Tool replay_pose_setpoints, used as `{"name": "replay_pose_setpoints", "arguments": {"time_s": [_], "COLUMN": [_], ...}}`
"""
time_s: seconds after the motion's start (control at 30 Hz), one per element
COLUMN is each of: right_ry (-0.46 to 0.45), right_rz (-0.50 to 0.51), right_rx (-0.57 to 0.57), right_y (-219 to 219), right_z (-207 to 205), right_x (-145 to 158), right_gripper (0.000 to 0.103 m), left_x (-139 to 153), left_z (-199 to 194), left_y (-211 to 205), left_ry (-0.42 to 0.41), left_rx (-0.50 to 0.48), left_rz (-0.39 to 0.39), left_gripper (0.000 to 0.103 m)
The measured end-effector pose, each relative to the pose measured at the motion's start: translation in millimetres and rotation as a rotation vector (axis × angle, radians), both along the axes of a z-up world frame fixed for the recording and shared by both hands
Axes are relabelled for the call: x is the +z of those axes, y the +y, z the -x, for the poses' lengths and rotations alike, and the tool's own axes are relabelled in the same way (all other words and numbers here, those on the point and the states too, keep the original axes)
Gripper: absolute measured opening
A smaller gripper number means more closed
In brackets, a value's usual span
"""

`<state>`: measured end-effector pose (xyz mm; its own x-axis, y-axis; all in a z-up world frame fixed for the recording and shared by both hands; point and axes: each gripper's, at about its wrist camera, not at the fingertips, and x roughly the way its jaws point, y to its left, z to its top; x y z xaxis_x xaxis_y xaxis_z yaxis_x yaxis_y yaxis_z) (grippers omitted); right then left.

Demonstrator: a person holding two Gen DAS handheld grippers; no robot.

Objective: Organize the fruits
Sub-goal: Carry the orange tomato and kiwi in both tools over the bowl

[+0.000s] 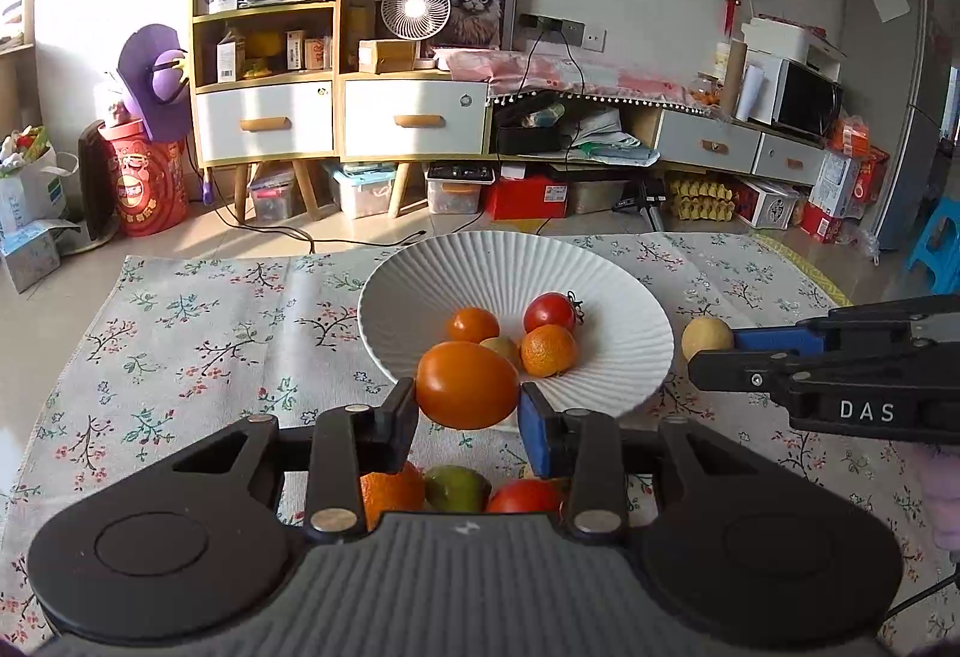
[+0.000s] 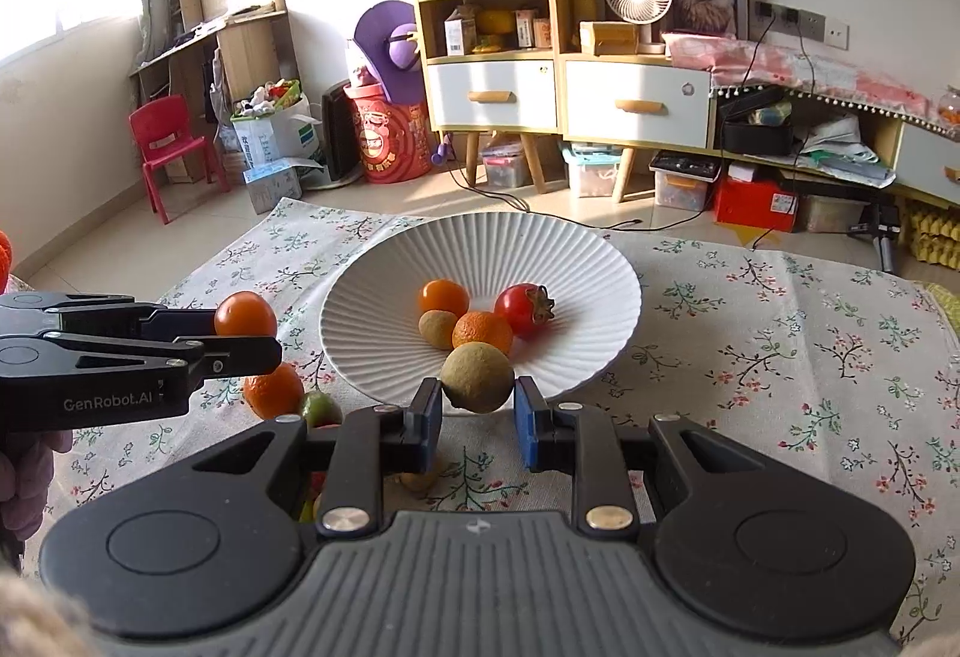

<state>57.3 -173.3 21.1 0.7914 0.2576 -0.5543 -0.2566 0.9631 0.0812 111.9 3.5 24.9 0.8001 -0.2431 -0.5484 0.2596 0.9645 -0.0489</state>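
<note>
A ribbed white ceramic bowl (image 1: 624, 351) sat on the floral cloth, holding four small fruits. The left gripper (image 1: 467, 417) pinched a glossy orange tomato (image 1: 467, 384) and the right gripper (image 2: 478, 408) a matte, round yellow-green fruit (image 2: 478, 378), both at the bowl's near rim.

A floral-print cloth (image 1: 198, 333) covers the surface, its pale fabric strewn with small red blossoms and dark twigs, and its far edge ends short of the tiled floor (image 1: 252, 237). On the cloth stands a white ribbed plate (image 2: 384, 291), set towards the far middle. Near the plate's left front rim, directly on the cloth, lie a mandarin (image 2: 273, 392), a small green fruit (image 2: 320, 408) touching it, and a red fruit (image 1: 523, 496) just beside them.
</note>
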Motion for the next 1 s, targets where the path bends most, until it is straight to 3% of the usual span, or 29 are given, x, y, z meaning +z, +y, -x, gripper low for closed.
{"name": "replay_pose_setpoints", "arguments": {"time_s": [0.13, 0.7, 1.0], "right_ry": [0.006, 0.035, 0.061], "right_rz": [-0.005, 0.038, 0.048], "right_rx": [-0.012, 0.018, 0.038], "right_y": [-8.5, -11.0, -7.1], "right_z": [-10.4, -47.2, -60.2], "right_x": [0.2, -13.3, -21.9], "right_gripper": [0.023, 0.023, 0.023], "left_x": [-1.4, -8.7, -21.2], "left_z": [-7.8, -90.4, -119.7], "left_y": [-3.2, -32.3, -32.8], "left_ry": [-0.008, 0.05, 0.136], "left_rx": [-0.021, -0.114, -0.141], "left_rz": [-0.024, 0.024, 0.056], "left_gripper": [0.041, 0.041, 0.041]}}
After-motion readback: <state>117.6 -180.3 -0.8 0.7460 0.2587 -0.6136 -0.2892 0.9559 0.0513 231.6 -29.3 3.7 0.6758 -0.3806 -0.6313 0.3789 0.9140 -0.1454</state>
